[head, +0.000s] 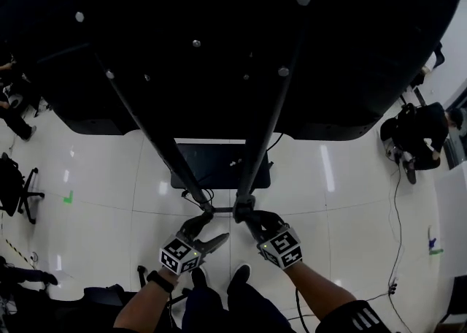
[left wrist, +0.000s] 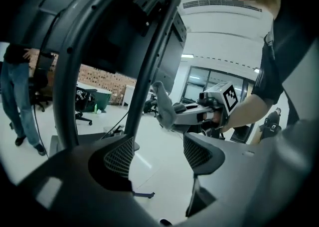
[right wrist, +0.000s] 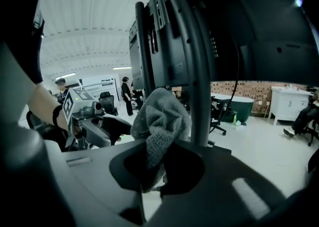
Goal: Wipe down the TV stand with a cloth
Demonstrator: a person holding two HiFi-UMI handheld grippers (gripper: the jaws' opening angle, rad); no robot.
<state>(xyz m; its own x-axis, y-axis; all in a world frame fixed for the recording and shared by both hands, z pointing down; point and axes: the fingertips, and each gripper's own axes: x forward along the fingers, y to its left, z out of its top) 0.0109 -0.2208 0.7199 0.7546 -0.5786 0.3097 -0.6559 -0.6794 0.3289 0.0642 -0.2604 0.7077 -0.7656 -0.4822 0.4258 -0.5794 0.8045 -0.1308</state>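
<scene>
The TV stand has two dark slanted poles, a left pole (head: 153,134) and a right pole (head: 266,127), which run down from the TV's black back (head: 219,32) to a flat base (head: 219,167) on the white floor. My right gripper (head: 246,215) (right wrist: 157,166) is shut on a grey cloth (right wrist: 159,121) (left wrist: 162,106), held just left of the right pole (right wrist: 199,96) near its foot; whether cloth and pole touch is unclear. My left gripper (head: 208,229) (left wrist: 159,151) is open and holds nothing, close beside the right one, by the left pole (left wrist: 149,71).
A seated person (head: 416,134) is at the right and an office chair (head: 18,185) at the left. Cables (head: 398,236) trail over the floor. A standing person in jeans (left wrist: 17,101), a green tub (right wrist: 234,106) and a white cabinet (right wrist: 286,104) are farther off.
</scene>
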